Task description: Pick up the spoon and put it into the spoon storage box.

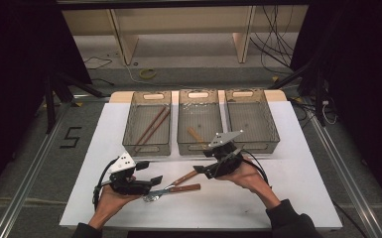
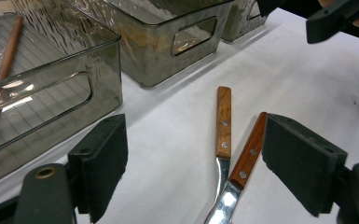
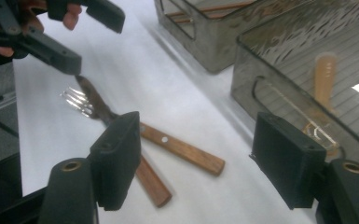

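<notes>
Evidently this was sorting work: three smoky clear plastic bins (image 1: 199, 148) stood in a row, and two wooden-handled steel utensils (image 1: 178, 184) lay crossed on the white table (image 1: 297, 198) just before the middle bin. The right gripper (image 1: 206, 170) hung above their handle ends, jaws wide and empty. The left gripper (image 1: 151, 181) waited, likewise open, near their metal ends.

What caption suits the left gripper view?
Open left hand-held gripper hovering over two wooden-handled utensils beside smoky plastic bins.

light: dim, overhead | surround: dark | glare: white table (image 1: 297, 163) (mild) | focus: soft
</notes>
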A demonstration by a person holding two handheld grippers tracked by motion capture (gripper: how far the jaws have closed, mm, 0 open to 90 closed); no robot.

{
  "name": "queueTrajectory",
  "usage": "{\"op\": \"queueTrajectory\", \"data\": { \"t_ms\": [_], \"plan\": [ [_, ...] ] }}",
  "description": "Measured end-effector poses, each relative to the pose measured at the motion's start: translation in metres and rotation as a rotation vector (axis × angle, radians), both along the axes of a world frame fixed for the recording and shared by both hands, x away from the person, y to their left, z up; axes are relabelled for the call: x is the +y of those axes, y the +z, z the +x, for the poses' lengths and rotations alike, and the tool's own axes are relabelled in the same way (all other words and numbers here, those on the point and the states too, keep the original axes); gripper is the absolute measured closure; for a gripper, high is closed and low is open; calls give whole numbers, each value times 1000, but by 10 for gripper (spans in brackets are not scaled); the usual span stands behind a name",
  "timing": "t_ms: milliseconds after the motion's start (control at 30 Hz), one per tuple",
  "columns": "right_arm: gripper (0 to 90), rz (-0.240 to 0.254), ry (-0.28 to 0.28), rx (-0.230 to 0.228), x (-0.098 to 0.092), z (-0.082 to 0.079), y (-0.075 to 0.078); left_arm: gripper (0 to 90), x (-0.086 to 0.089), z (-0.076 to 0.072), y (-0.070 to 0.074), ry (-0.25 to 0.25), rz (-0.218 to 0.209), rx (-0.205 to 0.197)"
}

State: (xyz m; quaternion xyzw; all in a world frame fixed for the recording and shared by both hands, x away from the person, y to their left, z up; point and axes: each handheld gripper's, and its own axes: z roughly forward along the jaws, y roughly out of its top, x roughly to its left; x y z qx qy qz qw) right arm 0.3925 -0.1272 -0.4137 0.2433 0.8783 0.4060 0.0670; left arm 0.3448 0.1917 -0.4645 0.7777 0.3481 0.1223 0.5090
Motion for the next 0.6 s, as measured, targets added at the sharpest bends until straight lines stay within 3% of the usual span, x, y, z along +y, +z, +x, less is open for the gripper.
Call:
{"op": "queueTrajectory", "data": {
  "t_ms": [600],
  "plan": [
    [297, -43, 73, 16, 13, -11, -13, 221, 2, 0, 1, 18, -18, -21]
  ]
}}
